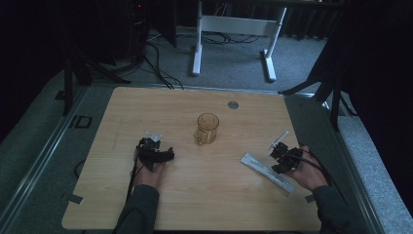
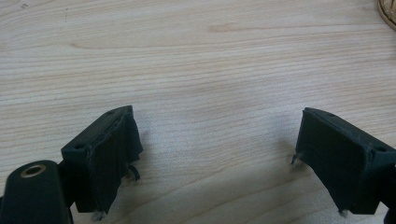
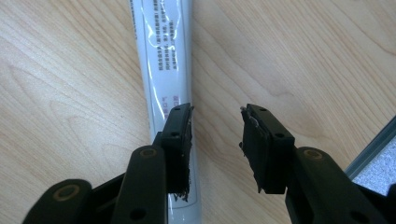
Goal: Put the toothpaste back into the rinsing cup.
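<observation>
An amber glass mug [image 1: 207, 128] stands upright at the middle of the wooden table [image 1: 195, 204]; its rim peeks in at the top right of the left gripper view [image 2: 388, 11]. A long white printed pack [image 1: 267, 171] lies flat near the right edge. My right gripper [image 1: 285, 158] hovers over the pack's right end. Its jaws are open, the left one over the pack [image 3: 163, 56] and bare wood between the two [image 3: 215, 140]. My left gripper [image 1: 155, 153] rests left of the mug, open [image 2: 217, 154] with nothing but tabletop between its jaws.
A round grey grommet [image 1: 233, 104] sits in the tabletop behind the mug. The table's right edge [image 3: 373, 149] runs close beside my right gripper. White desk legs [image 1: 197, 53] and cables stand on the floor beyond the far edge.
</observation>
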### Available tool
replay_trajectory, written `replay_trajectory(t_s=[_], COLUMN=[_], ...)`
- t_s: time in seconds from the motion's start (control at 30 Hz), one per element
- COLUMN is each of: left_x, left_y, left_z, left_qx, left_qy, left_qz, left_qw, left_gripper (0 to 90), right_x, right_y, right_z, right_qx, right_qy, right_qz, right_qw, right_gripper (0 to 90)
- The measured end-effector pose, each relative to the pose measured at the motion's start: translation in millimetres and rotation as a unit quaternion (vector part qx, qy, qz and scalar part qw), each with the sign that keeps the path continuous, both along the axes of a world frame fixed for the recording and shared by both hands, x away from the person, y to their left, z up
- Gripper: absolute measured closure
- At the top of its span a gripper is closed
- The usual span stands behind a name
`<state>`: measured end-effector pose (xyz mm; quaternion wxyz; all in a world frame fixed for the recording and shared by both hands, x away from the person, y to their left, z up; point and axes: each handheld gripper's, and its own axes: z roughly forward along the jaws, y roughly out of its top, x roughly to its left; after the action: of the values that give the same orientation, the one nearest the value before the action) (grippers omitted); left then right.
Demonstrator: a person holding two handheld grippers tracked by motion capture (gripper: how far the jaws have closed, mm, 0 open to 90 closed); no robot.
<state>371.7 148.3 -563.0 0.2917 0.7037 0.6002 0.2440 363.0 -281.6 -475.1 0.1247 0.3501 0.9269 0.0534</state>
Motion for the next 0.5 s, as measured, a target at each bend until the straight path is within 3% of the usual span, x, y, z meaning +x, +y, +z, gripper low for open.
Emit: replay_trajectory(t_s=[0.13, 0.5], left_x=[0.2, 0.4], left_y=[-0.3, -0.4], left_z=[-0.1, -0.1], left_qx=[-0.001, -0.001], left_qy=[-0.001, -0.001], left_qz=[0.001, 0.001], left_qw=[1.0, 1.0], left_gripper=[12.5, 12.5], right_x=[0.7, 1.4], right_y=[6.2, 12.9], right_z=[-3.3, -9.2], right_qx=[-0.011, -0.013], right_qy=[0.008, 0.03], right_qz=[0.008, 0.027], right_qw=[0.9999, 0.9991], right_gripper=[61.9, 61.8])
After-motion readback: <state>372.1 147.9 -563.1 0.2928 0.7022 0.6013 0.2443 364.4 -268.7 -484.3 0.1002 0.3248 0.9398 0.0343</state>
